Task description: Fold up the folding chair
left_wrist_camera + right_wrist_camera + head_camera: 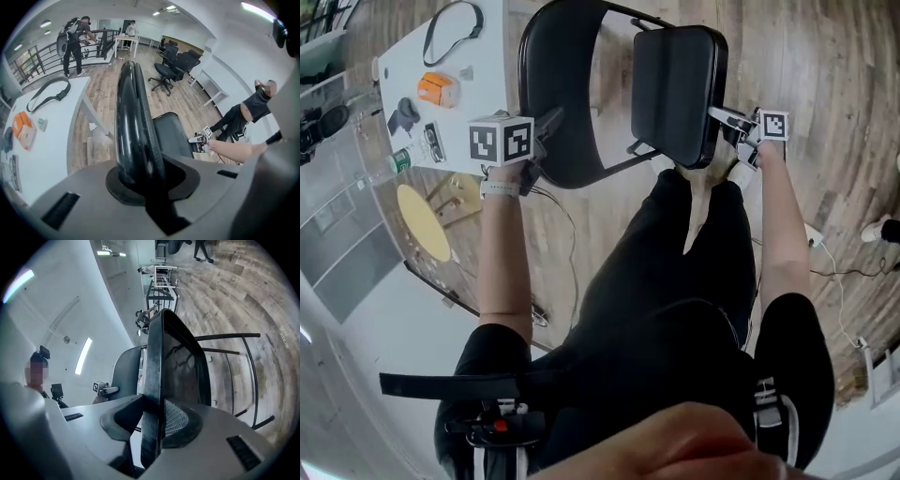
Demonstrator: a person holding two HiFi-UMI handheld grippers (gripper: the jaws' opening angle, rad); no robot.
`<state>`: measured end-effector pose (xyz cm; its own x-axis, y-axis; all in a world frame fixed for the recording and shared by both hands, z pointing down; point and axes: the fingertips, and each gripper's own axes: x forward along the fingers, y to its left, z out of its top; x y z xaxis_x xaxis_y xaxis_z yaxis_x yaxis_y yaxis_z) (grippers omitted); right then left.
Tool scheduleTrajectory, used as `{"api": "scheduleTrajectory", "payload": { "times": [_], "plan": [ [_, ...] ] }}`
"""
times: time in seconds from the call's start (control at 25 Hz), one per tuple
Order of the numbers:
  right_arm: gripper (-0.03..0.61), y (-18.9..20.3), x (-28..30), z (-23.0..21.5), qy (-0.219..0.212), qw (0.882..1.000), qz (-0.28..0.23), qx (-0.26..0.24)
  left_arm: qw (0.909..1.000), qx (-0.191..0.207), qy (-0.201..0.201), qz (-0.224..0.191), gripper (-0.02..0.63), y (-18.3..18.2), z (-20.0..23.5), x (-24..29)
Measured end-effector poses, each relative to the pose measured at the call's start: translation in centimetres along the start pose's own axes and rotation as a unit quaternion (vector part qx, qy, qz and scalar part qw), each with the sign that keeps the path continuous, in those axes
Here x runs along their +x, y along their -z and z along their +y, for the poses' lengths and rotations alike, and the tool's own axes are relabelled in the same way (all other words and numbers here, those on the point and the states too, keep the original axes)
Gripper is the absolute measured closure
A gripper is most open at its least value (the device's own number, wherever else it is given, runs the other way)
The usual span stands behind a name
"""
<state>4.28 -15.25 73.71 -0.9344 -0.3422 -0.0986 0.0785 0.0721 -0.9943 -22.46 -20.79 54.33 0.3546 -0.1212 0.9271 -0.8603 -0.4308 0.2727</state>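
The black folding chair stands on the wood floor in front of me. Its curved backrest [558,94] is at the left and its padded seat [675,80] is tipped up steeply at the right. My left gripper [546,131] is shut on the backrest's top rim [133,117], which runs up between the jaws in the left gripper view. My right gripper [727,120] is shut on the seat's front edge [154,380], with the pads on either side of it. The chair's thin legs [253,366] show beyond the seat.
A white table [487,56] stands close at the chair's left, carrying an orange box [438,88] and a black strap [450,28]. A round yellow top [422,220] sits below it. A cable [844,272] trails at the right. Office chairs [173,68] and people [72,42] are farther off.
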Motion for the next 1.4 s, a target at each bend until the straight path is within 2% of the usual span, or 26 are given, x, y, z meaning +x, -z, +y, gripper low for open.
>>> {"api": "scheduleTrajectory", "payload": {
  "times": [0.2, 0.44, 0.68, 0.88, 1.04, 1.4],
  "plan": [
    [0.499, 0.8, 7.9, 3.1, -0.026, 1.000, 0.006, 0.003, 0.9999, 0.005, -0.016, 0.003, 0.555, -0.3, 2.1, -2.6],
    [0.497, 1.2, 15.4, 5.3, -0.019, 0.999, 0.022, -0.030, 0.9998, 0.009, -0.020, 0.004, 0.555, -0.4, 4.2, -4.3],
    [0.497, 1.9, 21.6, 6.2, -0.023, 0.999, 0.026, -0.015, 0.9995, 0.011, -0.028, 0.006, 0.555, -0.2, 5.8, -5.4],
    [0.495, 2.6, 26.9, 5.7, 0.013, 0.999, 0.039, -0.019, 0.9991, 0.012, -0.040, 0.008, 0.555, 0.0, 7.4, -6.4],
    [0.494, 3.1, 30.1, 4.3, 0.068, 0.997, 0.044, -0.020, 0.9989, 0.012, -0.045, 0.007, 0.555, 0.2, 8.8, -6.9],
    [0.486, 3.7, 35.5, 3.1, 0.104, 0.992, 0.061, -0.042, 0.9984, 0.014, -0.054, 0.007, 0.555, 0.5, 11.1, -7.3]
  ]
}}
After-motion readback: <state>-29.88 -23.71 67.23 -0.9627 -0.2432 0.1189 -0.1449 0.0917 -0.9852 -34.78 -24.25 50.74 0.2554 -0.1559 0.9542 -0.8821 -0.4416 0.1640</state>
